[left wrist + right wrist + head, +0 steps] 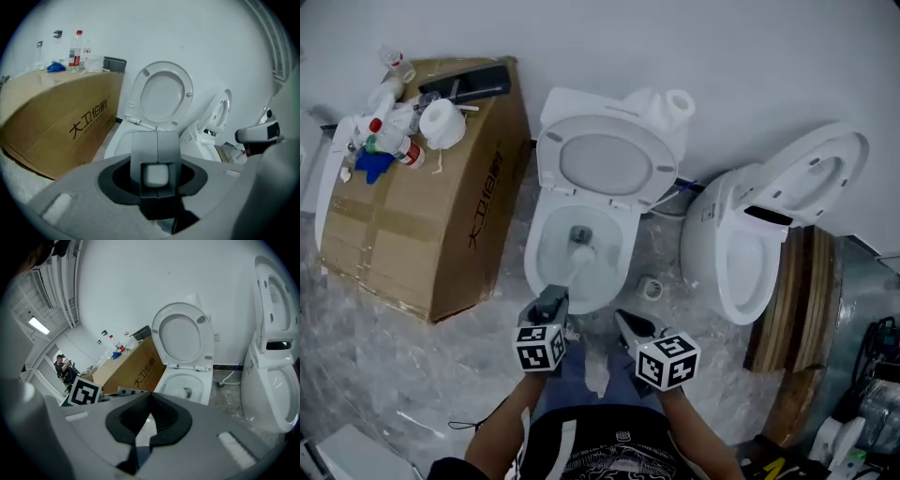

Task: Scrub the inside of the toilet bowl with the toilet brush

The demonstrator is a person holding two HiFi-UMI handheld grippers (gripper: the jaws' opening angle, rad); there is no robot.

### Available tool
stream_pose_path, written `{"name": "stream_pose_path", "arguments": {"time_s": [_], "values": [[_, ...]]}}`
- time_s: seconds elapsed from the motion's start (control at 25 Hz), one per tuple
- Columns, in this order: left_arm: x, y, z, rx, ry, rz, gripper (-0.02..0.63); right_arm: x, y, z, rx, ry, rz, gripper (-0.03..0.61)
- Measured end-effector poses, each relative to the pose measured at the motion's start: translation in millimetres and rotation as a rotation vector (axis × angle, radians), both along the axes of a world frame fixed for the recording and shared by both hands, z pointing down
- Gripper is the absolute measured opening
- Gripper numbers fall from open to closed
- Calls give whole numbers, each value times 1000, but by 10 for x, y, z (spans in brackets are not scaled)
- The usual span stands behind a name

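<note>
**head view**
toilet bowl (542, 246): in the middle, lid (606, 161) flipped up against the wall. There's a cardboard box (441, 220) on its left and a second toilet (741, 258) on its right.
toilet brush (578, 260): white, slants from the near rim down into the bowl, with its head down near the drain.
left gripper (551, 300): right over the bowl's near rim, and the brush's handle runs out from its fingers.
right gripper (628, 323): just beside the left one, off the bowl's front edge. It isn't touching the brush.

**left gripper view**
fingers: clamped on the brush. The squarish white end of the handle sits dead centre between both pads, with the bowl and raised lid behind it.

**right gripper view**
fingers: pressed together into a point, with nothing between them.
bowl: ahead and a bit right of the tips, well apart from them. There's something grey at the bottom, but I can't tell if it's the brush head or the drain.
</note>
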State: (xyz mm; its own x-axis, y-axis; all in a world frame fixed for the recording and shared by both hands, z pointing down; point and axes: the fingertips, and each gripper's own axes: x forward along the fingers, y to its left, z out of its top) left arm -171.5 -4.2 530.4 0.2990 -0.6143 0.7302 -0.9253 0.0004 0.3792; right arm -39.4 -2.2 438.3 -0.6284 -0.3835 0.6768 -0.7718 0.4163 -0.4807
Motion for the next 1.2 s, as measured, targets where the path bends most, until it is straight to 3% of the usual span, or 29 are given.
{"name": "stream_pose_path", "arguments": {"time_s": [0.36,0.76,0.92,1.2], "values": [[46,140,-1059,183,-11,-106,173,-64,-5,-511,136,-50,-91,-2],[640,386,-1892,386,-149,-107,173,195,106,-1030,358,-96,-192,-2],[771,503,-2063,428,-190,-113,173,219,224,-1156,393,-139,-219,-2],[915,614,-2136,459,-190,-131,173,278,371,-1222,418,-161,-273,-2]]}}
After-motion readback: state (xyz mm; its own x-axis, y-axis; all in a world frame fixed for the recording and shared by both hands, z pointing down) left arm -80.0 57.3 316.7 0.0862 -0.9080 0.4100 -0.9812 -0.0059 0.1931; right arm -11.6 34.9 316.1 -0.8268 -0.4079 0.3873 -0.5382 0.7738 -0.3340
